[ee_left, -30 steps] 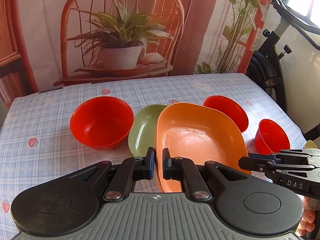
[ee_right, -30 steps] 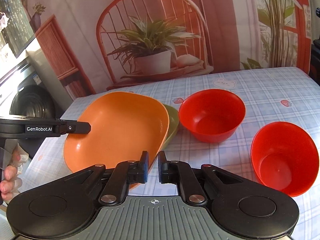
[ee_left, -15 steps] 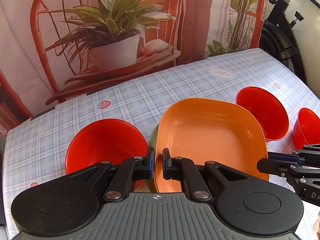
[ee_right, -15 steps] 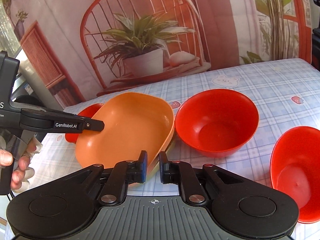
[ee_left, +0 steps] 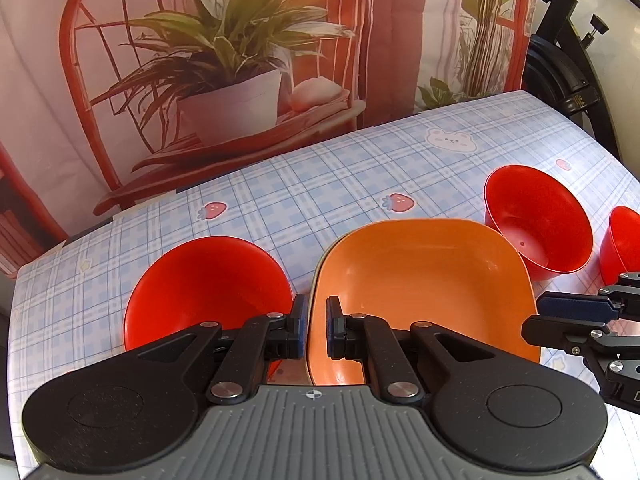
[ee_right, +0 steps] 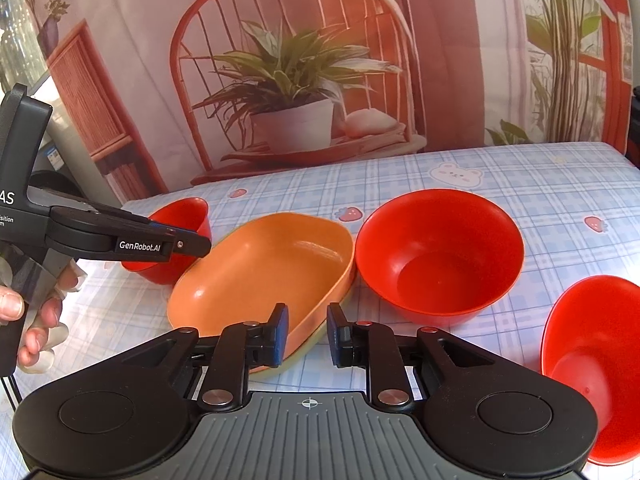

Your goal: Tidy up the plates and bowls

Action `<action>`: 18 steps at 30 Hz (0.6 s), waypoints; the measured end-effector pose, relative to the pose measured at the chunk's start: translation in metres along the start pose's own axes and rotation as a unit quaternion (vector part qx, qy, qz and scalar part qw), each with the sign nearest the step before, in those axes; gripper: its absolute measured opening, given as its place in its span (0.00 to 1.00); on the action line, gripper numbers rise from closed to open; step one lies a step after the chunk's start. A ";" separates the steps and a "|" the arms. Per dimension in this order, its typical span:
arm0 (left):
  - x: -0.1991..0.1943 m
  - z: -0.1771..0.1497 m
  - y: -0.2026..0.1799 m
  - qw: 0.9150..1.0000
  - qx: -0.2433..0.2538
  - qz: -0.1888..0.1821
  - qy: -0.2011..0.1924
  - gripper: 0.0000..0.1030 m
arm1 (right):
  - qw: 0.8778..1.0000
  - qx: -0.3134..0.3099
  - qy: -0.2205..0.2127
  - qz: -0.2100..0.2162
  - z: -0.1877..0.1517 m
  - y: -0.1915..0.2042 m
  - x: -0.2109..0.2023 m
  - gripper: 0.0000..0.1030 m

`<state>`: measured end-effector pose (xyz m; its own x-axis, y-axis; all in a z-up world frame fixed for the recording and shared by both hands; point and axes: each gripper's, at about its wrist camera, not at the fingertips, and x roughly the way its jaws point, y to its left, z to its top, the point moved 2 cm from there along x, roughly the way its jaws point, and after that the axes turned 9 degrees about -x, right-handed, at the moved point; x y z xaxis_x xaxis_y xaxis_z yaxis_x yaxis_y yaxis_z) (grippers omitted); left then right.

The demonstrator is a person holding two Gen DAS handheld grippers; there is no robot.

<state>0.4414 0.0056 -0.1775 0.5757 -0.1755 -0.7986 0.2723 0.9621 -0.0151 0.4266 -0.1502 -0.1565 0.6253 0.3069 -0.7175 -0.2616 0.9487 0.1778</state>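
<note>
An orange plate (ee_left: 424, 280) lies stacked on a green plate whose edge (ee_right: 304, 356) shows under it. My left gripper (ee_left: 317, 330) is shut on the orange plate's near-left rim. My right gripper (ee_right: 307, 334) has opened; its jaws stand apart on either side of the plate's rim (ee_right: 316, 320). A red bowl (ee_left: 208, 284) stands left of the plates; it also shows in the right wrist view (ee_right: 176, 236). A second red bowl (ee_right: 440, 252) (ee_left: 536, 220) stands right of them. A third (ee_right: 592, 364) (ee_left: 624, 240) is further right.
The blue checked tablecloth (ee_left: 320, 192) covers the table. A printed backdrop of a plant and chair (ee_left: 224, 72) hangs behind. A black exercise bike (ee_left: 568, 64) stands past the table's right edge. The right gripper (ee_left: 576, 320) shows in the left wrist view, the left gripper (ee_right: 120, 240) in the right.
The orange plate has been lowered flat onto the green plate. The right gripper's jaws have opened off its rim. The left gripper stays shut on it.
</note>
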 end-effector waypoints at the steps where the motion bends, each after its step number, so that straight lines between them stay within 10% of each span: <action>1: -0.001 0.000 0.001 1.000 -0.006 -0.003 -0.003 0.10 | 1.000 -0.002 0.000 -0.002 -0.001 0.001 -0.001 0.20; 18: -0.028 -0.002 0.000 0.999 -0.037 -0.008 -0.034 0.10 | 0.999 0.018 -0.030 -0.013 0.001 -0.006 -0.025 0.14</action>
<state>0.4238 0.0112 -0.1562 0.6233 -0.2031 -0.7551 0.2266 0.9712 -0.0743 0.4131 -0.1639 -0.1393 0.6752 0.2851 -0.6803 -0.2183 0.9582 0.1849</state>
